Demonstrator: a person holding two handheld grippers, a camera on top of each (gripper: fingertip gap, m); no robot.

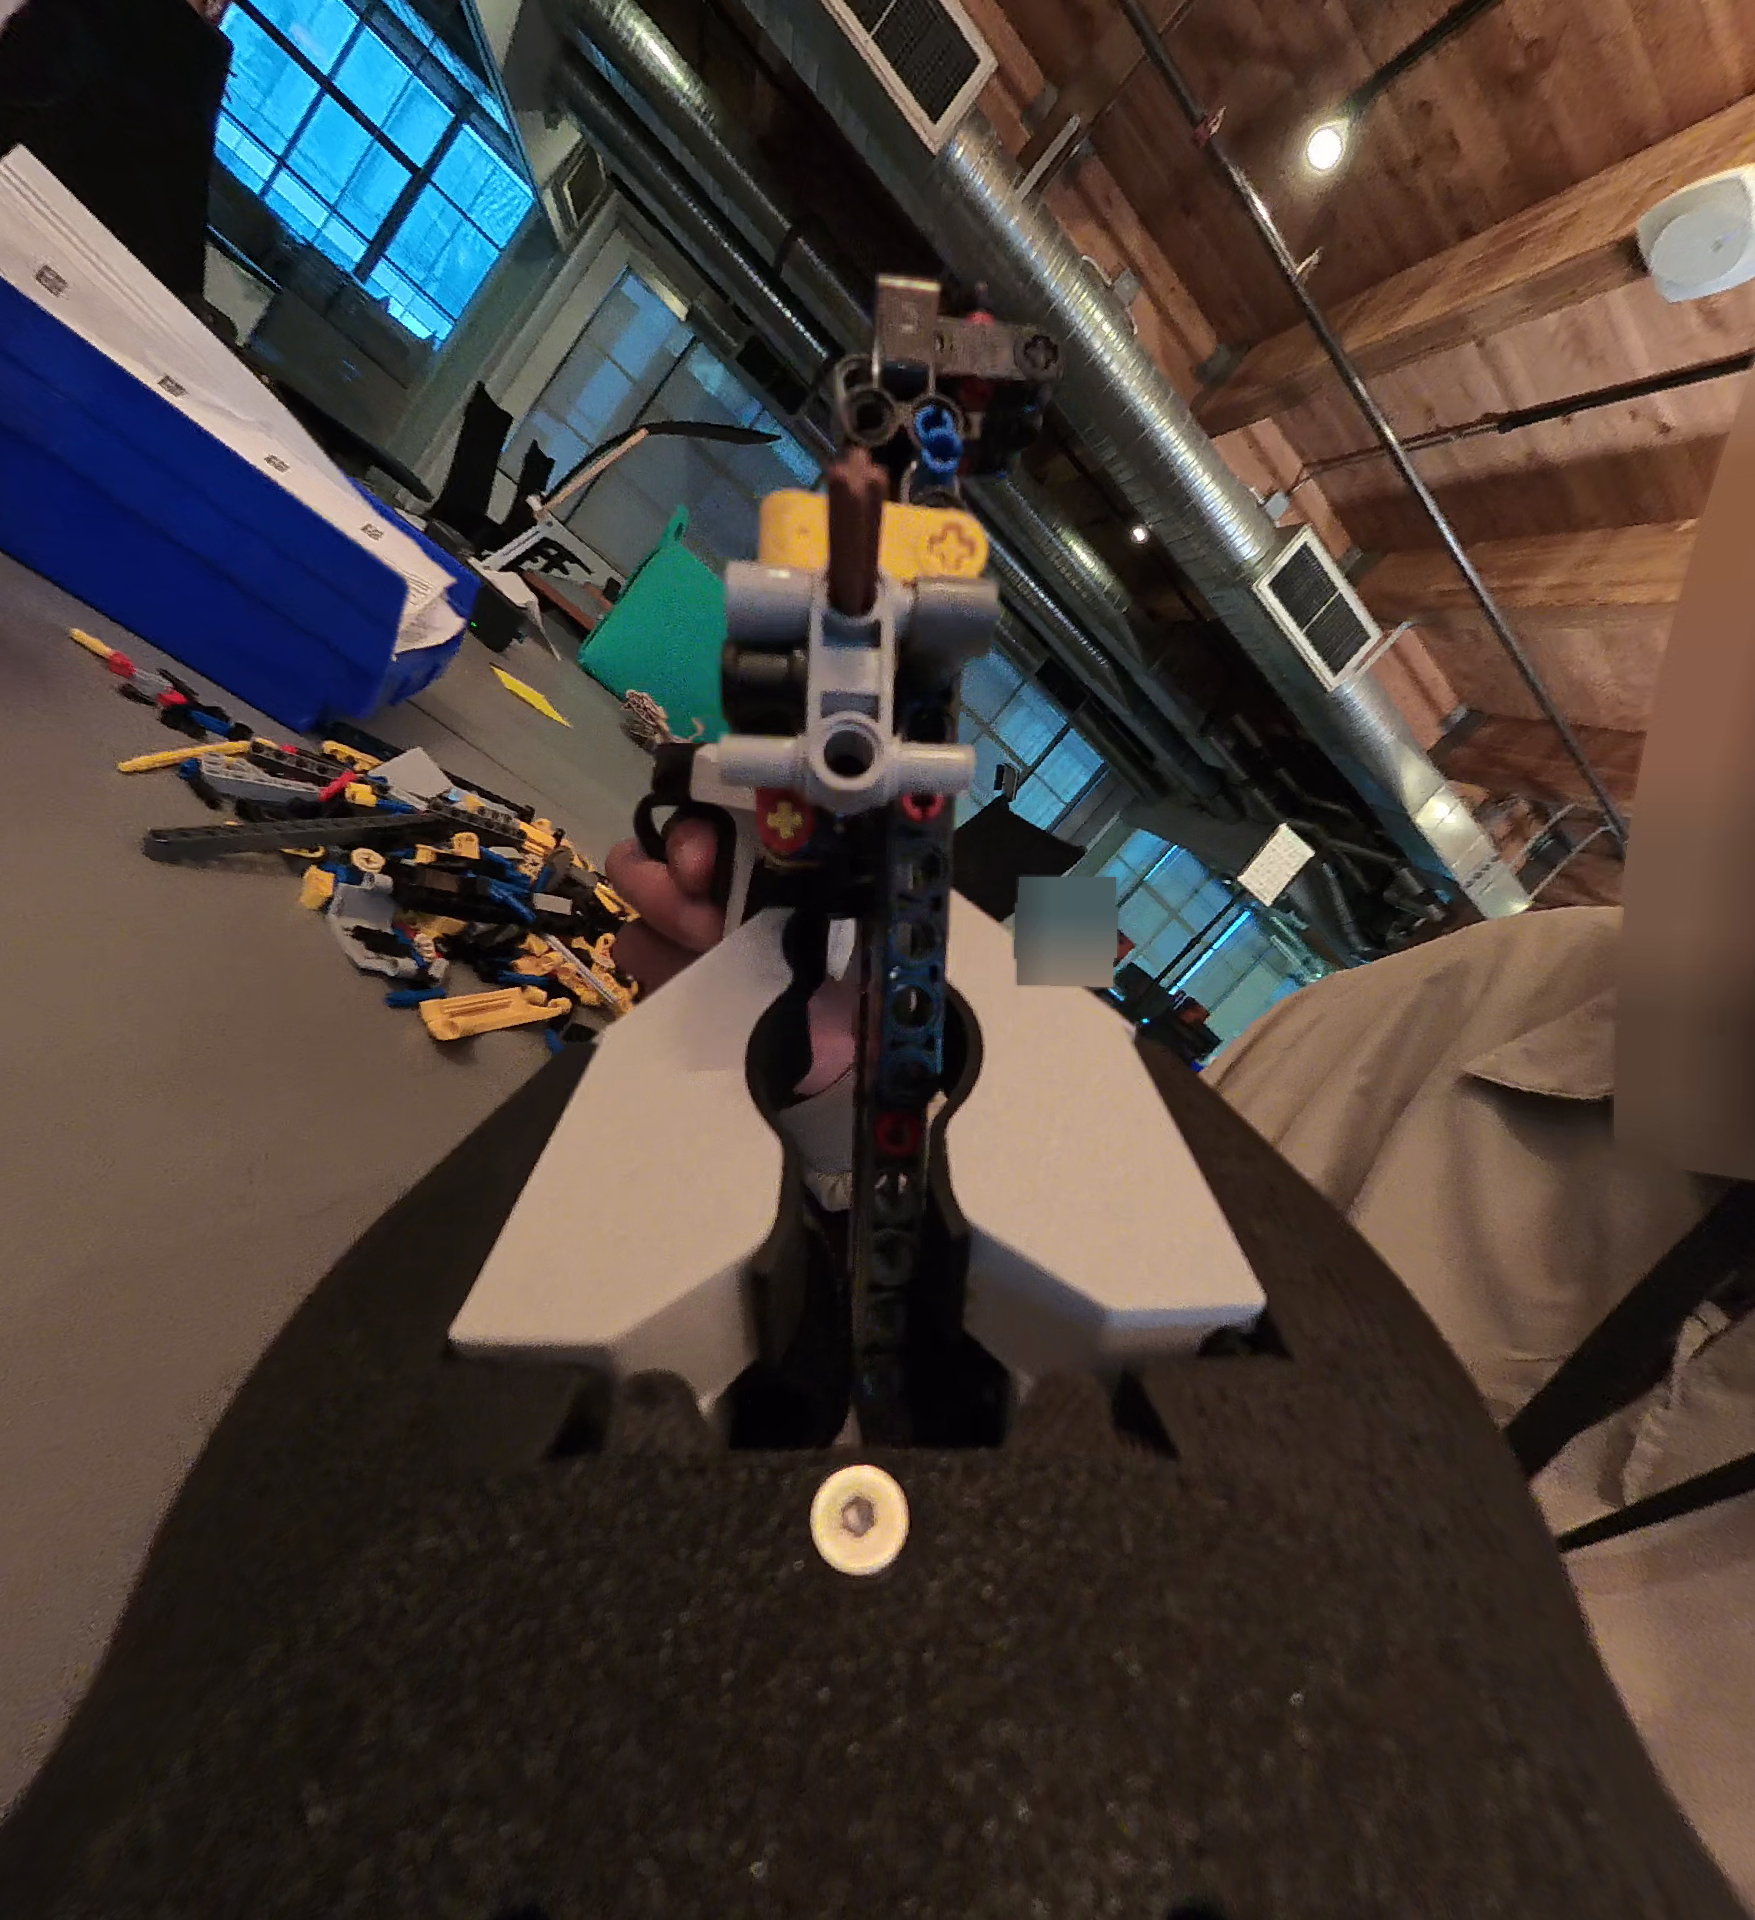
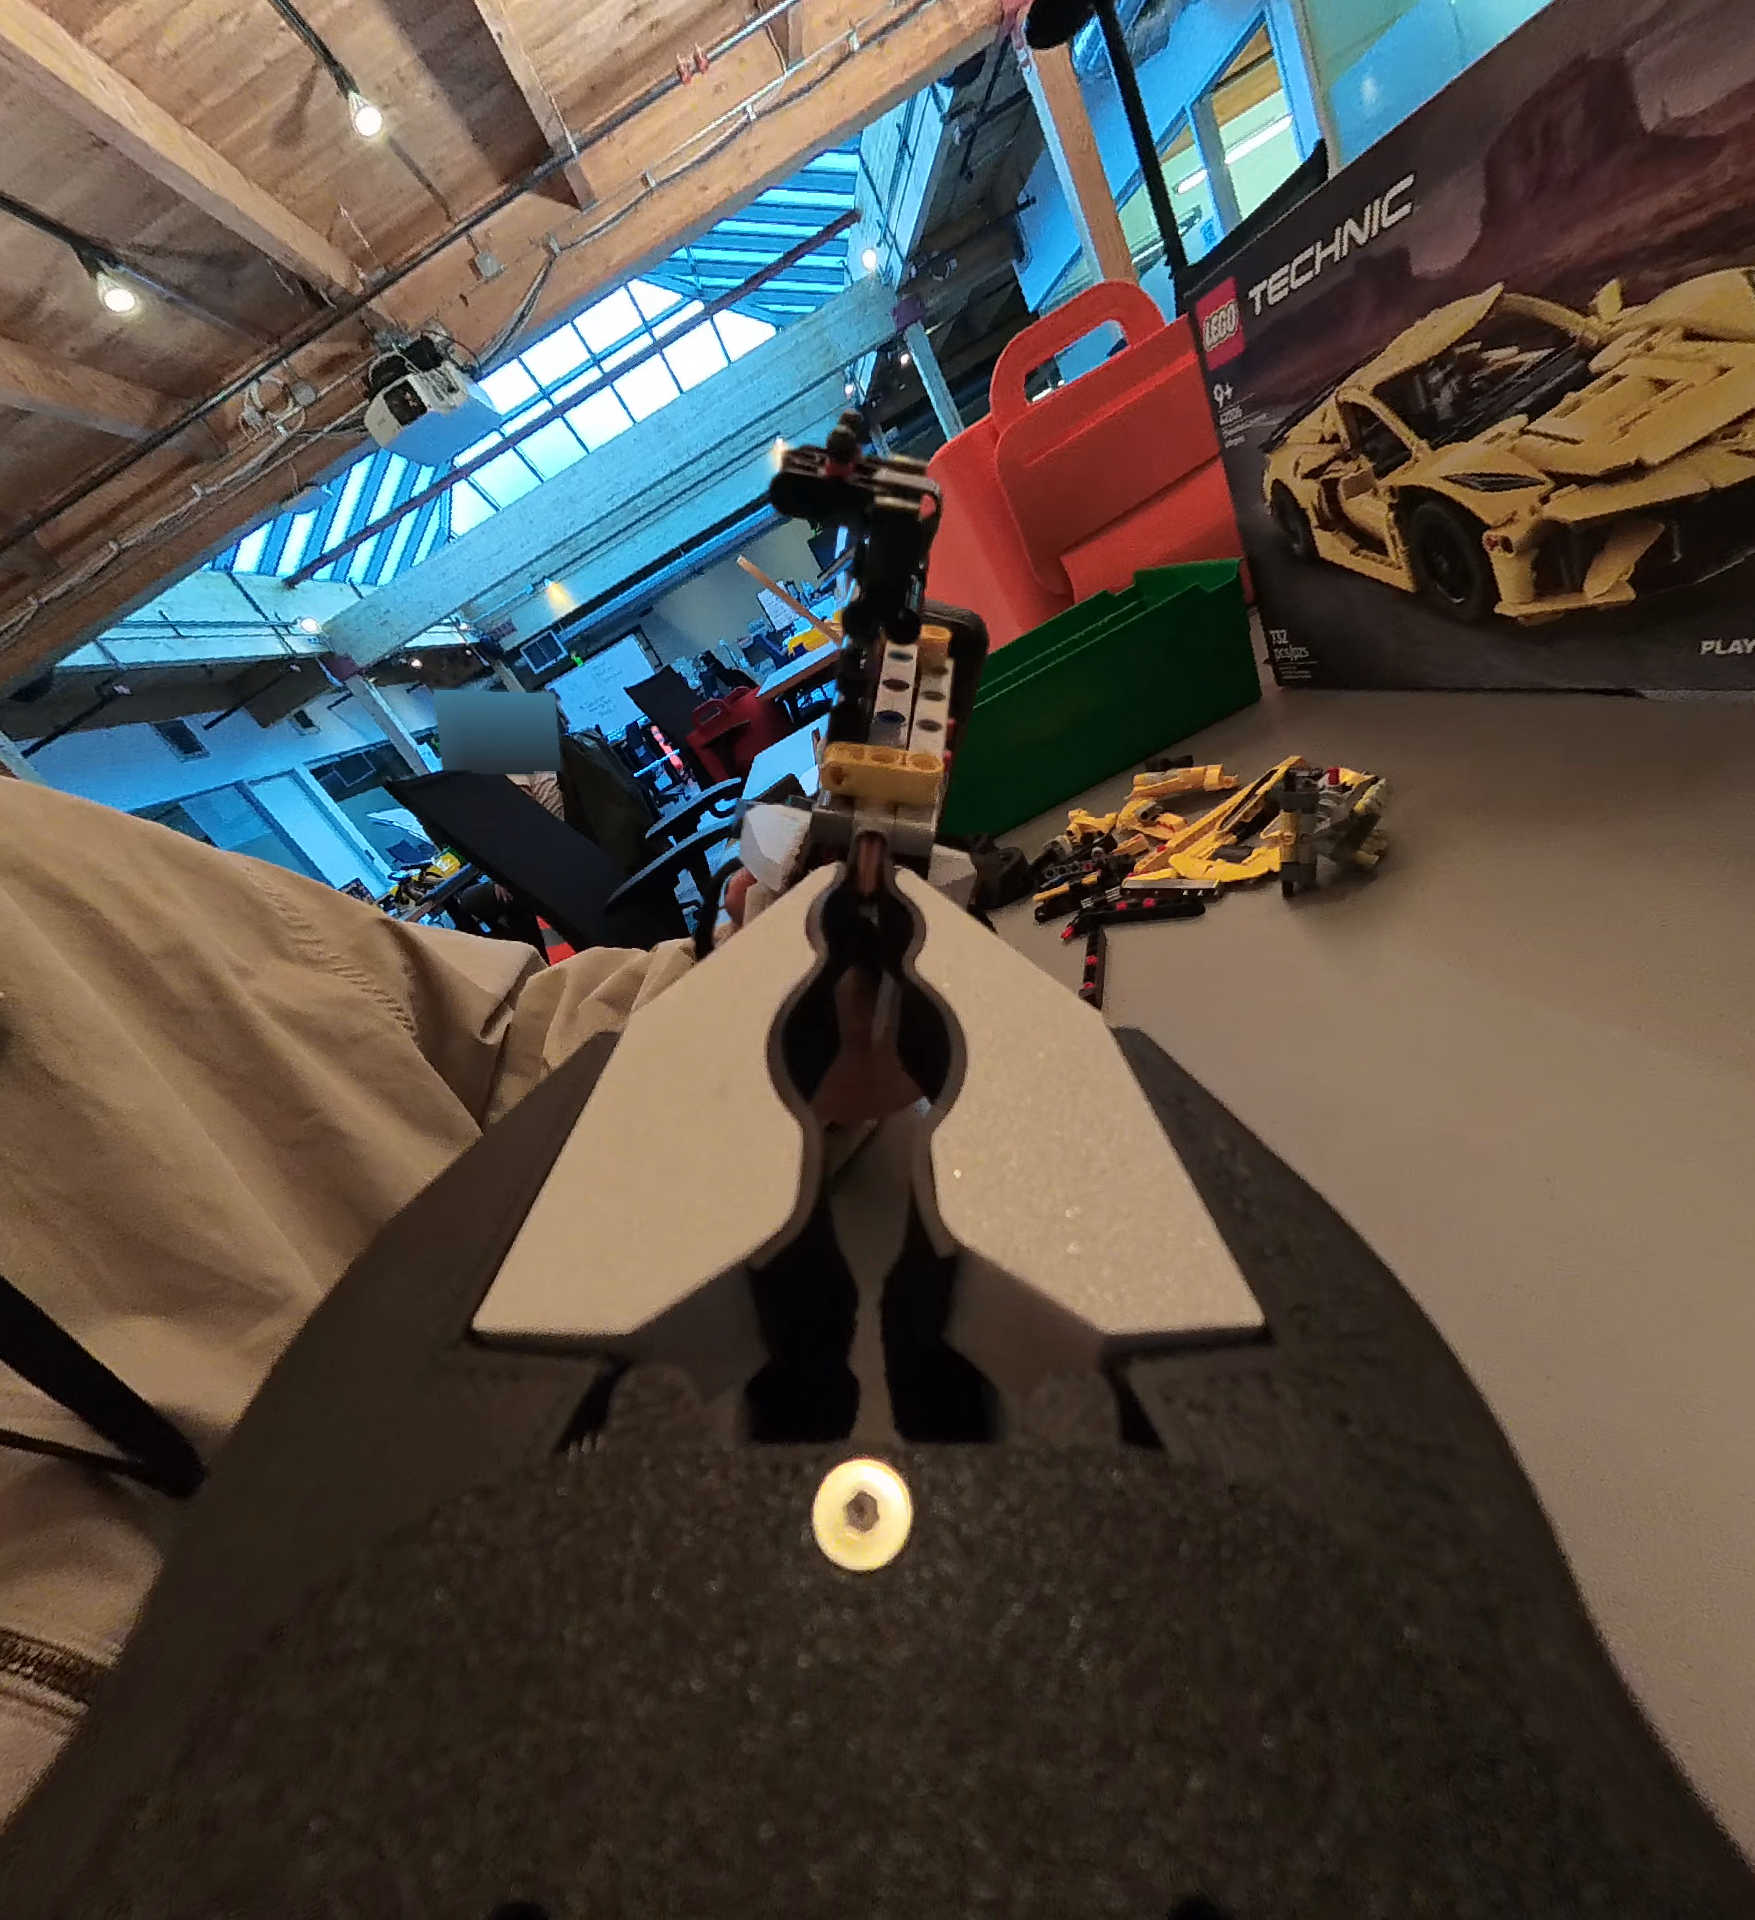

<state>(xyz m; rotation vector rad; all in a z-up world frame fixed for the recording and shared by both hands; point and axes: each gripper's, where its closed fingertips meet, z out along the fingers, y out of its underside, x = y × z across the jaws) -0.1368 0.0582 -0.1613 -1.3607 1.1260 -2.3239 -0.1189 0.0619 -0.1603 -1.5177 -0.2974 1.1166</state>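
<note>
With both claws clamped, left gripper [image 1: 857,997] pinches one brick assembly [image 1: 852,665], right gripper [image 2: 860,904] nips its brown axle [image 2: 865,862]; two loose-part piles [image 1: 405,883] on grey table [image 1: 73,1039].

Each gripper, left [image 1: 857,997] and right [image 2: 860,904], has pale grey wedge fingers [image 1: 644,1174] on a black speckled body with one brass-coloured screw [image 2: 861,1512]; behind is a beige jacket sleeve [image 2: 177,1039].

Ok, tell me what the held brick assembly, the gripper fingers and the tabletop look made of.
Brick assembly: moulded plastic, glossy highlights, pin holes.
Left gripper fingers: pale grey, matt, grainy, probably printed plastic; the dark body looks speckled too.
Tabletop: smooth grey, dull sheen, perhaps laminate; unclear.
</note>
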